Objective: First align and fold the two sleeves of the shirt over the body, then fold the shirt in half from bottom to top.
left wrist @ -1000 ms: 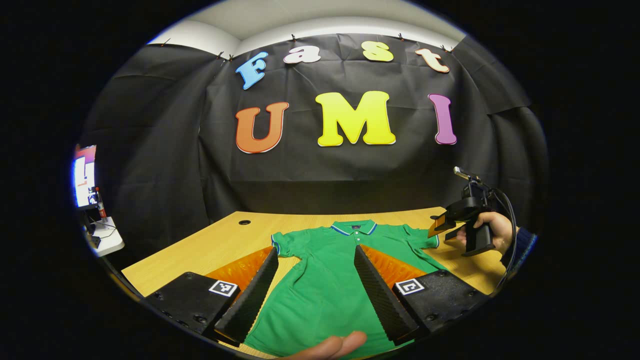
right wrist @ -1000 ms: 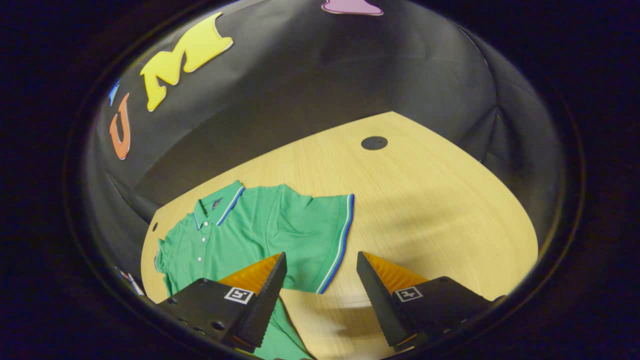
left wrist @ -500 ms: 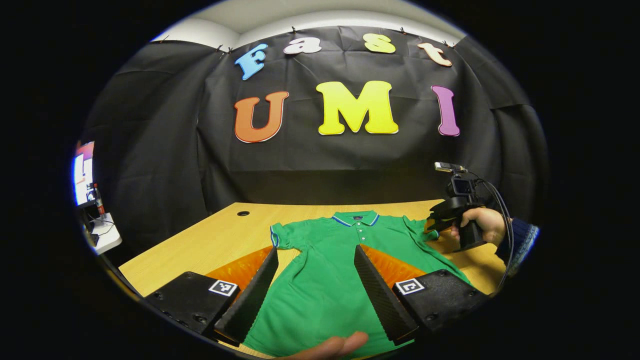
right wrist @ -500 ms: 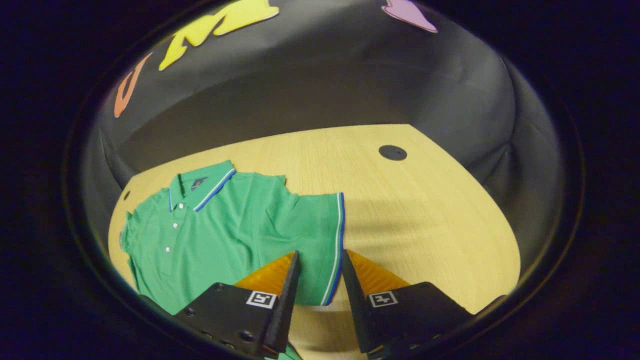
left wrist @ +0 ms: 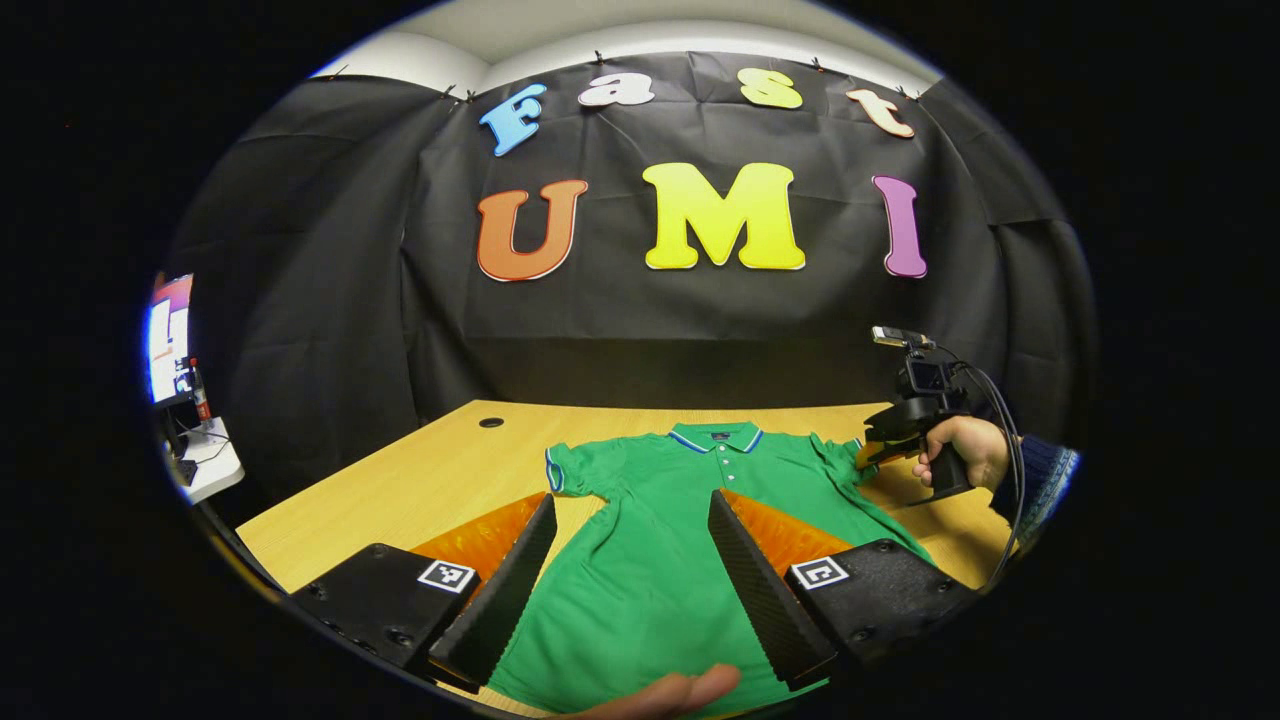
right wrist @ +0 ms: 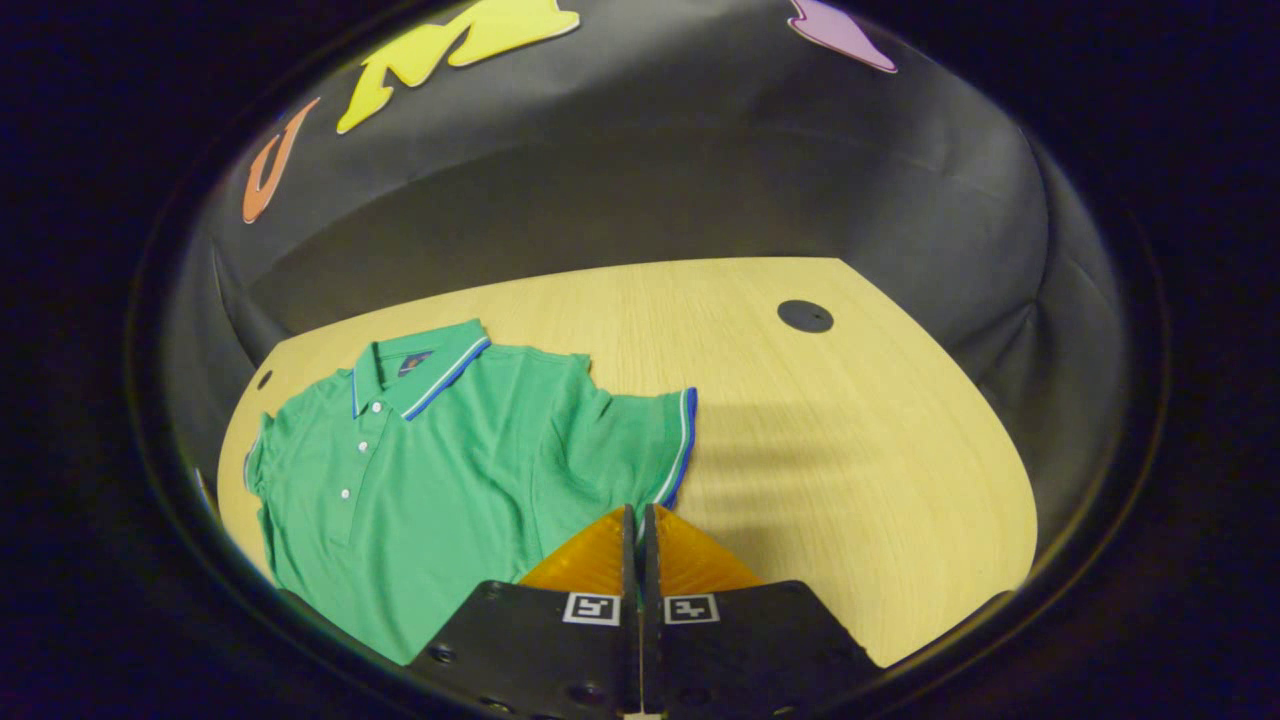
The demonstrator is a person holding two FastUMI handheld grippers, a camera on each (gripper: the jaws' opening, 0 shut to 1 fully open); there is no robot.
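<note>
Green short-sleeved polo shirt (right wrist: 420, 480), blue-trimmed: being kept flat on the wooden tabletop (right wrist: 850, 420). Right gripper (right wrist: 640, 530): jaws are being pressed together at the sleeve (right wrist: 640, 440) cuff, seemingly for folding. Left gripper (left wrist: 630, 560): jaws being held wide above the body.

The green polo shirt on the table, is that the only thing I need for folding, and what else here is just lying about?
Belongs to the job:
- green polo shirt with blue-and-white trim, spread flat
- right hand-held gripper, fingers closed at the sleeve cuff
- left hand-held gripper, open over the shirt body

Just lying about:
- light wooden table
- white side shelf with small items
</note>
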